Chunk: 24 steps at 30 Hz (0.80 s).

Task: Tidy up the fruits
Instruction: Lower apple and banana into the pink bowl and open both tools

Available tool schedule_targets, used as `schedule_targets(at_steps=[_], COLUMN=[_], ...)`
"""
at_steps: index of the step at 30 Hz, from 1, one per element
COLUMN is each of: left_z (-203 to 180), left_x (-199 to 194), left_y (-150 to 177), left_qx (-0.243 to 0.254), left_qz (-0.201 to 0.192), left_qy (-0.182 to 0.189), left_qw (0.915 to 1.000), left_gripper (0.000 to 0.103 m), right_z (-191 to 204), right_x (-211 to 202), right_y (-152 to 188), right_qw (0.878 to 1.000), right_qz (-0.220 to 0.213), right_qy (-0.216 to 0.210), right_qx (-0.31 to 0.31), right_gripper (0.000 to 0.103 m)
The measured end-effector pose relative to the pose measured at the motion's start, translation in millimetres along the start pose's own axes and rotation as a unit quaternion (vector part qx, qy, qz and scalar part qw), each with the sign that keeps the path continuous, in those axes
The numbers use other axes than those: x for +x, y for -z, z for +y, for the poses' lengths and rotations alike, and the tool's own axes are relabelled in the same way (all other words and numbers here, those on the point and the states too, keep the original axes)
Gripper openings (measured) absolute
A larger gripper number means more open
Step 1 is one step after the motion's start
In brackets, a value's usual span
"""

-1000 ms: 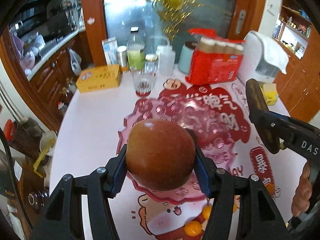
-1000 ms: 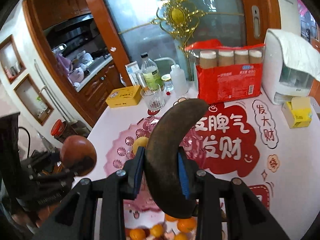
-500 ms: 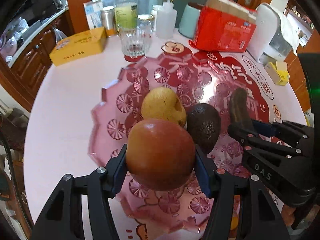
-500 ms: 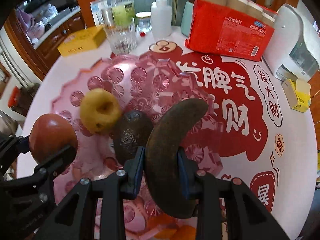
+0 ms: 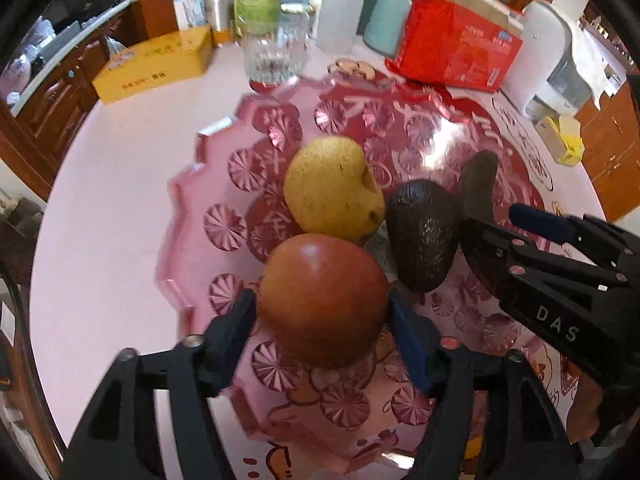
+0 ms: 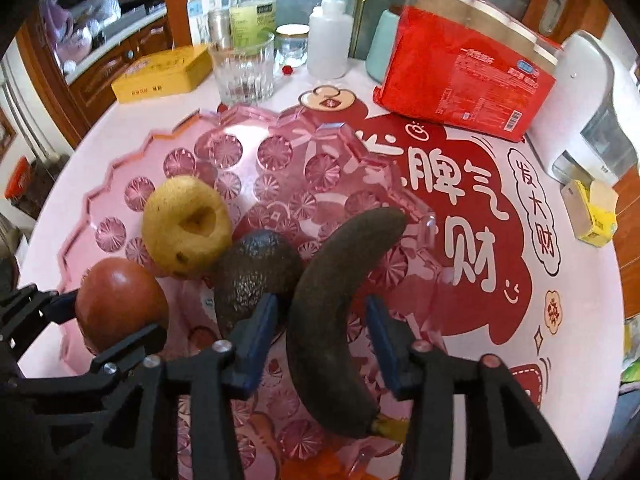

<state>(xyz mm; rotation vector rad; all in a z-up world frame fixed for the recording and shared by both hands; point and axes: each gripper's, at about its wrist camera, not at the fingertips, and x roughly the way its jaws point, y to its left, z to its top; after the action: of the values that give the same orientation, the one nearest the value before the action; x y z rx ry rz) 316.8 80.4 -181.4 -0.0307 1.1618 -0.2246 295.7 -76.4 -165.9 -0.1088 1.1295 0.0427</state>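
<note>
Fruits number four in the pink tray (image 6: pixel 120 184): one pear (image 6: pixel 186 224), one avocado (image 6: pixel 252 276), one apple (image 5: pixel 324 300), one dark banana (image 6: pixel 336 300), side by side. Your left gripper (image 5: pixel 322 320) straddles the apple, jaws opening, pads just off its sides. Your right gripper (image 6: pixel 320 332) straddles the banana, jaws opening with clear gaps. Behind the tray on the table (image 5: pixel 120 168) stand one glass (image 6: pixel 242 72), one yellow box (image 6: pixel 164 74) and one red pack (image 6: pixel 468 80).
</note>
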Motion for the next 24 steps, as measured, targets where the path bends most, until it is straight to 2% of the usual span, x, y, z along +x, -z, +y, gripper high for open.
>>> schedule_targets(at_steps=[2, 5, 10, 24], left_z=[2.2, 4.0, 5.5, 2.6], left_x=[-11.0, -24.8, -43.3, -122.2], left_y=[0.9, 1.8, 5.6, 26.9], left_qx=[-0.005, -0.011, -0.011, -0.002], left_qz=[-0.016, -0.029, -0.038, -0.102], left_qy=[-0.004, -0.007, -0.016, -0.027], left_qw=[0.9999, 0.9995, 0.9991, 0.9944], left_gripper=[0.084, 0.087, 0.088, 0.088], right_z=[-4.9, -12.6, -19.4, -14.9], right_x=[-3.9, -14.9, -33.8, -90.3], right_y=[0.8, 5.0, 14.0, 38.8], right_qw=[1.000, 0.999, 0.997, 0.995], right_qz=[-0.005, -0.018, -0.032, -0.069], right_qy=[-0.011, -0.028, -0.039, -0.048], right_qx=[0.011, 0.030, 0.050, 0.060], right_gripper=[0.049, 0.049, 0.049, 0.049])
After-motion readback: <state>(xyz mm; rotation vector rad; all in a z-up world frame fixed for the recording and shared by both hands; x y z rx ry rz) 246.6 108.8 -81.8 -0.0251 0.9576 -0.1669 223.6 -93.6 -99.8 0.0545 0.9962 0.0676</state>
